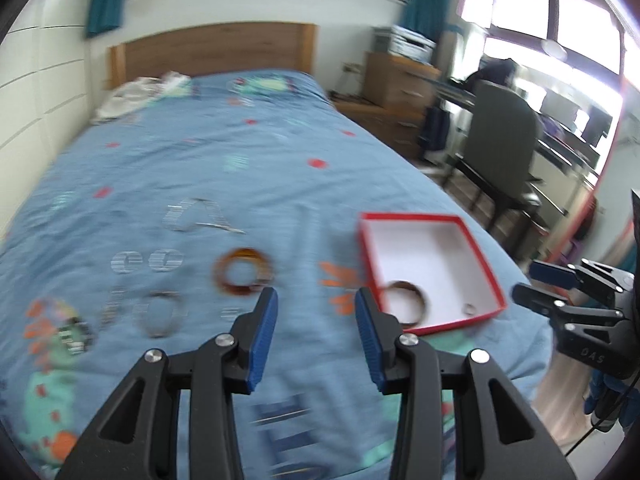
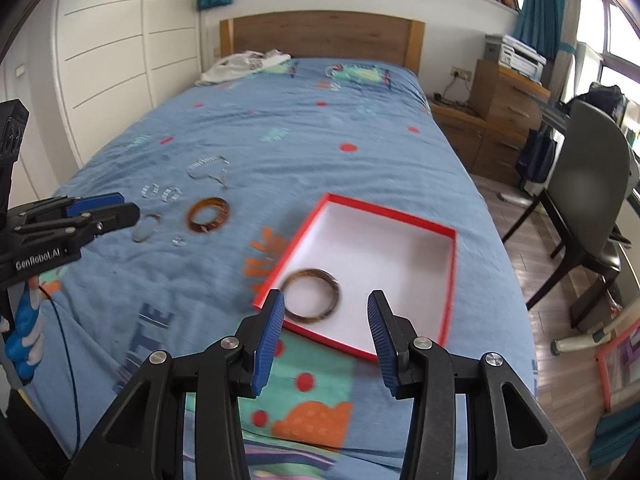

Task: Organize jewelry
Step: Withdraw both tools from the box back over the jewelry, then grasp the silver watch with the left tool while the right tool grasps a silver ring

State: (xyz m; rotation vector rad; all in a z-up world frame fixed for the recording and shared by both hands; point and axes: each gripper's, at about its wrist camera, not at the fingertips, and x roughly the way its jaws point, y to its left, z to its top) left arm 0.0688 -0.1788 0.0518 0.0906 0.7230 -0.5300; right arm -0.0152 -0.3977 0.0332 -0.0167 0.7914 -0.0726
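Standing open and empty, the left claw (image 1: 316, 312) and right claw (image 2: 326, 312) are held above the bed (image 1: 240, 184). Just ahead-left of the left claw lies an amber bangle (image 1: 243, 272); the red box (image 2: 400, 248) beyond the right claw holds another bangle (image 2: 310, 296). One rim wall should be straddled squarely before closing.

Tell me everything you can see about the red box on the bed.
The red box is a shallow, open tray that looks like cardboard, with thin red walls and a white inside. It lies flat on the blue bedspread, turned at an angle. Inside, near one corner, lies a dark brown bangle; the left wrist view also shows a small ring. No gripper touches it.
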